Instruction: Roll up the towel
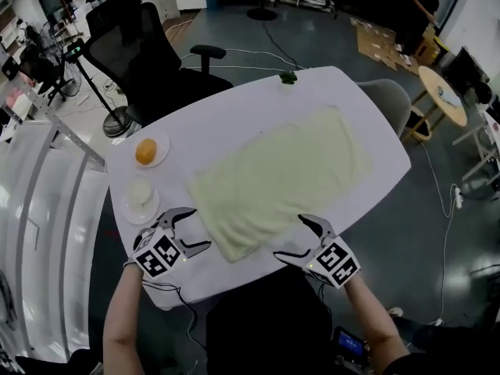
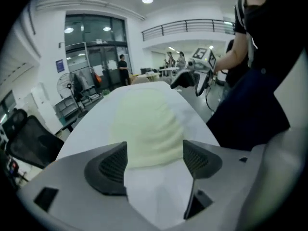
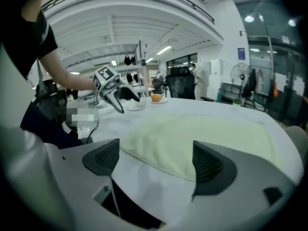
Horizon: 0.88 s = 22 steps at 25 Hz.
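Both grippers, left [image 1: 190, 231] and right [image 1: 301, 237], hover wide open and empty beside the flat towel's [image 1: 277, 178] near edge on the table [image 1: 234, 112].

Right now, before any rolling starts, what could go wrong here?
The left gripper and right gripper are both open at the near edge of the towel; uneven grabs could give a crooked roll. The left gripper sits close to the small plate and the second plate holding an orange; a stray sweep might knock them.
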Tool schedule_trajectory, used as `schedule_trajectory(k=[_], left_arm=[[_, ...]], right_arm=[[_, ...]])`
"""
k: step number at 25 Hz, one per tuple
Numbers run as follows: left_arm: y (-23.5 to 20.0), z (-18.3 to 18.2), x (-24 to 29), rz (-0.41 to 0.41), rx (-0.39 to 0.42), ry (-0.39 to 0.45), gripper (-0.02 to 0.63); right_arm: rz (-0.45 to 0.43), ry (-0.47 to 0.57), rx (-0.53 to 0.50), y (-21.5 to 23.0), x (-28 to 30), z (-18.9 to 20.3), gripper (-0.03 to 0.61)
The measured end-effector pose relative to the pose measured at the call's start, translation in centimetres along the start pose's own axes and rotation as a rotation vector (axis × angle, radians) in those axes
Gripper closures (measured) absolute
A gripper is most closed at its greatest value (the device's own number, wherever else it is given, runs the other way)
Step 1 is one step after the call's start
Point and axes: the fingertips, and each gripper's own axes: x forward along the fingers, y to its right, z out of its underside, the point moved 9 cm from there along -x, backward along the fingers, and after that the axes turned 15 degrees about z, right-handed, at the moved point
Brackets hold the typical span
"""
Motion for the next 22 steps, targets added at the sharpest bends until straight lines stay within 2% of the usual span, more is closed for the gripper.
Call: schedule_trajectory(k=[5,7,9,11,12,19,21,22], left_arm=[[-0.4,2.5,2.6,0.108,0.174,-0.245,0.221],[-0.5,3.3,3.4,0.135,0.224,-0.299,0.221],[-0.6,3.6,3.9,0.146,0.244,-0.306,0.252],[-0.9,3.7,4.3,0.146,0.252,-0.307,0.355],[-1.1,3.8,4.5,0.153,0.252,-0.312,0.367],[-2.1,4.0,5.8,0.228,0.207,-0.318,0.339],[-2.2,3.9,6.0,0.235,0.201,-0.309,0.333],[-2.2,3.8,5.9,0.237,0.197,-0.301,0.331]], right_arm=[[-0.139,-0.041,-0.216,-6.2,3.4,0.2,0.117],[-0.192,-0.039,-0.300,-8.7,4.7,0.1,0.143],[-0.252,-0.034,-0.369,-11.2,5.6,0.0,0.195],[-0.310,-0.034,-0.417,-13.2,6.4,0.0,0.260],[-0.330,-0.037,-0.434,-14.0,6.8,0.1,0.297],[-0.307,-0.124,-0.542,-15.4,10.4,0.9,0.415],[-0.298,-0.146,-0.547,-15.4,10.8,0.8,0.429],[-0.284,-0.147,-0.540,-15.3,10.8,0.6,0.465]])
